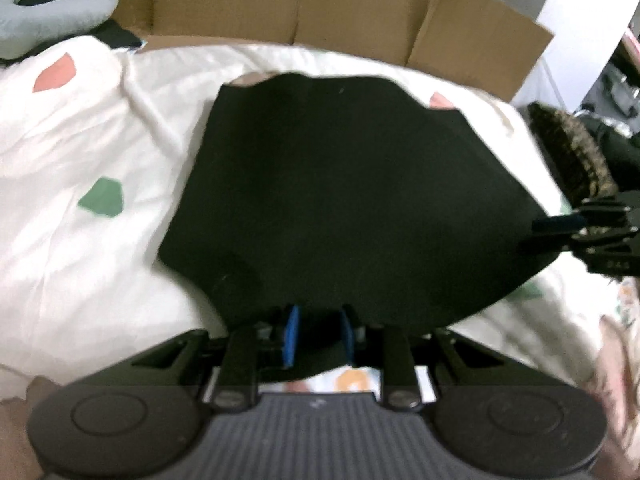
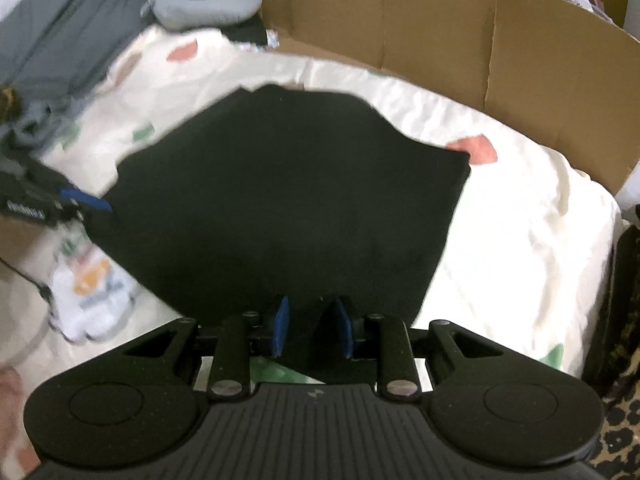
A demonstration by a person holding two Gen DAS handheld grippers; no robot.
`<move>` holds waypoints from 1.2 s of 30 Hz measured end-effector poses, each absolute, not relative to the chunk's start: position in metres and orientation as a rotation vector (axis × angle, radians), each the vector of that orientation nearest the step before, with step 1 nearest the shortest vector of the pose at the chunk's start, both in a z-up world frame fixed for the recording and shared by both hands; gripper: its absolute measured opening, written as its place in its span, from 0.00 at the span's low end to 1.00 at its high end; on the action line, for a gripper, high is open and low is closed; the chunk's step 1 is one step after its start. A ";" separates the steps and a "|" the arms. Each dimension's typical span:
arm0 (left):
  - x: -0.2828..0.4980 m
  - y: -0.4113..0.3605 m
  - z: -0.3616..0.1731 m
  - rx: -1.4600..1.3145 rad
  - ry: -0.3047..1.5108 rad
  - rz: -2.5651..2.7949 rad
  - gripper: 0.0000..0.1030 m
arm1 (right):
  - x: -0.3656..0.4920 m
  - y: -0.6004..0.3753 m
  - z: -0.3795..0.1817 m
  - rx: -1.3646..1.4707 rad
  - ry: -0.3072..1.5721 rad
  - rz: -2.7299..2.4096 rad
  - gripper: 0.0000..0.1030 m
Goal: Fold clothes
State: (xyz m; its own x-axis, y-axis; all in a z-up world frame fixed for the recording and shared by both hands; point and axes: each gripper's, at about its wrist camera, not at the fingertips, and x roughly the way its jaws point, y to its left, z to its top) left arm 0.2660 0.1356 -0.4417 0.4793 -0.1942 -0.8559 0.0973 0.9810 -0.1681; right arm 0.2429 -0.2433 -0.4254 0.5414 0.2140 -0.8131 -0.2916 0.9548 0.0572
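Observation:
A black garment [image 1: 352, 184] lies spread flat on a white sheet with pink and green patches [image 1: 80, 152]. Its near edge is lifted off the sheet. My left gripper [image 1: 318, 334] is shut on that near edge, with black cloth bunched between its blue pads. In the right wrist view the same garment [image 2: 288, 200] fills the middle, and my right gripper [image 2: 310, 328] is shut on its near edge, with fabric between the pads. Each gripper also shows in the other's view, pinching a near corner: the right gripper [image 1: 560, 228] and the left gripper [image 2: 86, 202].
A brown cardboard wall [image 1: 320, 4] stands along the far side of the sheet. A grey neck pillow [image 2: 208, 0] and grey cloth [image 2: 68, 32] lie at the back left. A leopard-print fabric [image 1: 576, 156] lies at the right edge. A printed white cloth [image 2: 92, 284] lies below the left corner.

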 end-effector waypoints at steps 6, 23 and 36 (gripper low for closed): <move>0.259 0.155 -0.445 -0.099 1.088 -0.119 0.24 | 0.236 -0.253 -0.435 -0.101 1.002 0.246 0.32; 0.241 0.177 -0.443 -0.230 1.062 -0.124 0.27 | 0.205 -0.297 -0.433 0.345 1.034 0.133 0.45; 0.243 0.175 -0.453 -0.287 1.037 -0.154 0.32 | 0.197 -0.331 -0.490 0.995 0.971 0.059 0.54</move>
